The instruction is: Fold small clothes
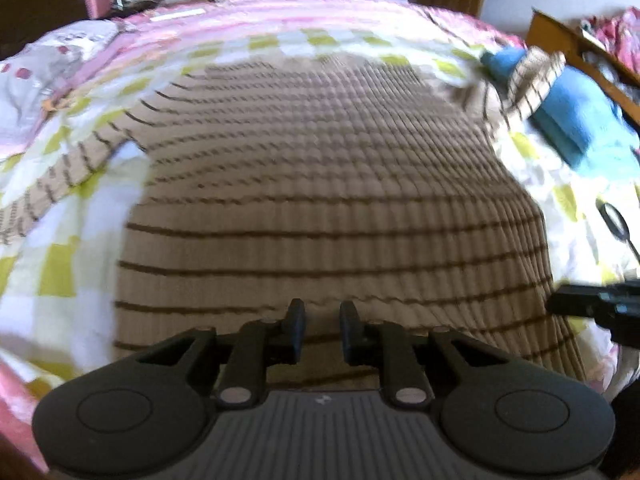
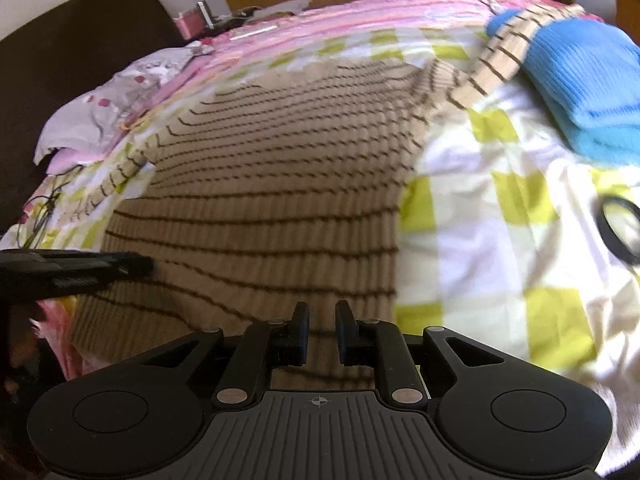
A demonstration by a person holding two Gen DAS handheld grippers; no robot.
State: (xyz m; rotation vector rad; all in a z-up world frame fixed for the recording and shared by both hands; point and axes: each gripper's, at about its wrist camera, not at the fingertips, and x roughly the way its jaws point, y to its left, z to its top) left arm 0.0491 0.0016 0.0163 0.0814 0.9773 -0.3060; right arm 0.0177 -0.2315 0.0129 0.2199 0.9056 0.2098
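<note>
Closest in the left wrist view, the left gripper (image 1: 322,330) hangs over the near hem of a tan striped sweater (image 1: 320,184), its jaws a narrow gap apart with nothing between them. That sweater lies spread flat on the checked bedspread (image 1: 60,272), one sleeve draped over a folded blue garment (image 1: 576,120).

From the right wrist view, the right gripper (image 2: 322,330) sits above the sweater's near right corner, jaws narrowly parted and empty. A black ring (image 2: 618,232) lies on the bedspread at right.
</note>
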